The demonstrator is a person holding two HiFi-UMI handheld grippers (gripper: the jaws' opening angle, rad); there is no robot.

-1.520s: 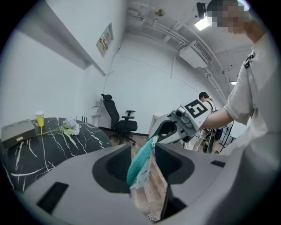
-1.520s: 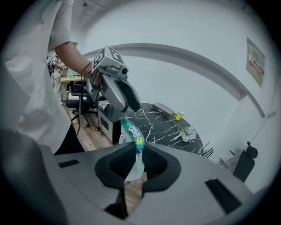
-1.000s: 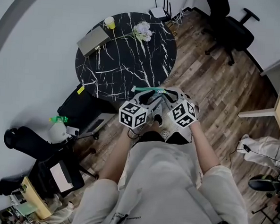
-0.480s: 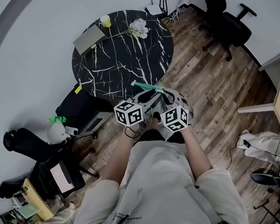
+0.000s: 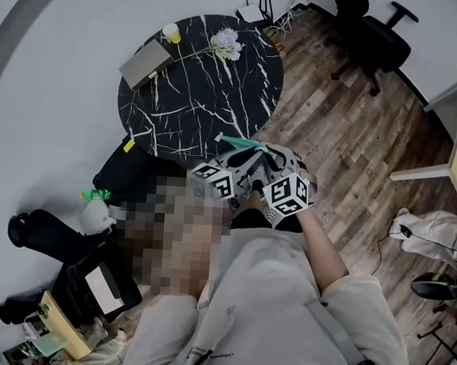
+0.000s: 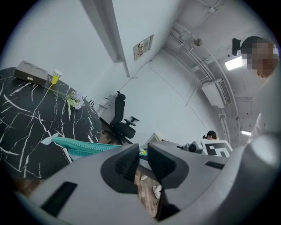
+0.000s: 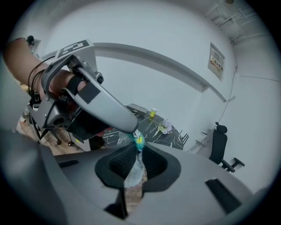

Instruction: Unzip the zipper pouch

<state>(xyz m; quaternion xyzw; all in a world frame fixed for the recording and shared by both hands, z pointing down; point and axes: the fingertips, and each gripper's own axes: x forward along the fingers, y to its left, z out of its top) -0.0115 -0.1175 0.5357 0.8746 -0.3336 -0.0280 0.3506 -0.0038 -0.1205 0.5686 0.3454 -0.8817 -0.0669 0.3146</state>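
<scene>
The teal zipper pouch [image 6: 81, 147] is held in the air between the two grippers, over the near edge of a round black marble-patterned table [image 5: 196, 83]. In the right gripper view, a pale fold of the pouch is seen pinched between the pads of the right gripper [image 7: 137, 154], whose jaws are nearly together and clamped on it.

The jaws of the left gripper [image 6: 143, 154] are closing. A narrow gap is left between them, through which the floor can be seen. A small teal and yellow piece of the pouch's end is seen at their tips, and the rest of the pouch stretches away to the left.

On the far side of the table a grey flat box [image 5: 149, 61], a yellow cup [image 5: 172, 33] and a pale flower sprig [image 5: 225, 43] are set. A black office chair [image 5: 372, 36] is placed well apart on the wooden floor [image 5: 347, 139].
</scene>
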